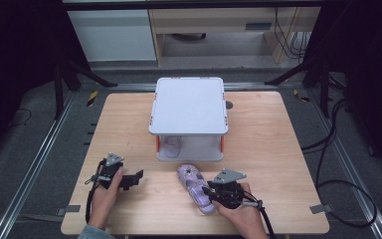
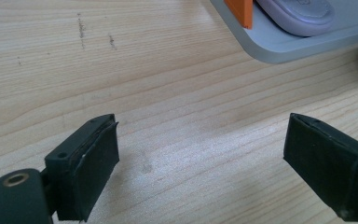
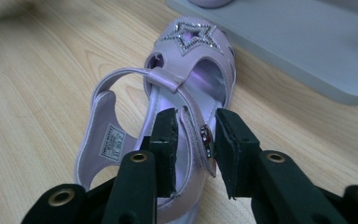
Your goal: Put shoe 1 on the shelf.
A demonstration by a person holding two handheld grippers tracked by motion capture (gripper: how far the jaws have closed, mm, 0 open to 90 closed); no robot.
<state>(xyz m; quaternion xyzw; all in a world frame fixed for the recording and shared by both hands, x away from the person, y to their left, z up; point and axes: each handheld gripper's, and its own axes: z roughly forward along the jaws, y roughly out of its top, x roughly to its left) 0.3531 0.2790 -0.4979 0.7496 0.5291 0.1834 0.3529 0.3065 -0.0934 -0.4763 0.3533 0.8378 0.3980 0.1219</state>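
Note:
A purple sandal [image 1: 195, 188] with a star on its toe lies on the wooden table [image 1: 268, 149], just in front of a grey two-level shelf [image 1: 189, 107]. My right gripper [image 1: 208, 193] is shut on the sandal's [image 3: 191, 51] buckled side strap; its own view shows the strap pinched between the two pads [image 3: 165, 140] of the right gripper [image 3: 196, 144]. A second purple sandal [image 1: 171, 145] rests on the shelf's lower level, its sole [image 2: 303, 14] visible beside an orange post [image 2: 240, 11]. My left gripper [image 1: 135, 179] is open over bare table, its jaws wide apart around nothing [image 2: 200, 158].
The shelf's base [image 3: 307, 42] lies close behind the sandal's toe. Bare wood stretches to the left and right of the shelf. Cables [image 1: 328, 164] trail off the table's right side, and black stands [image 1: 64, 74] flank the far corners.

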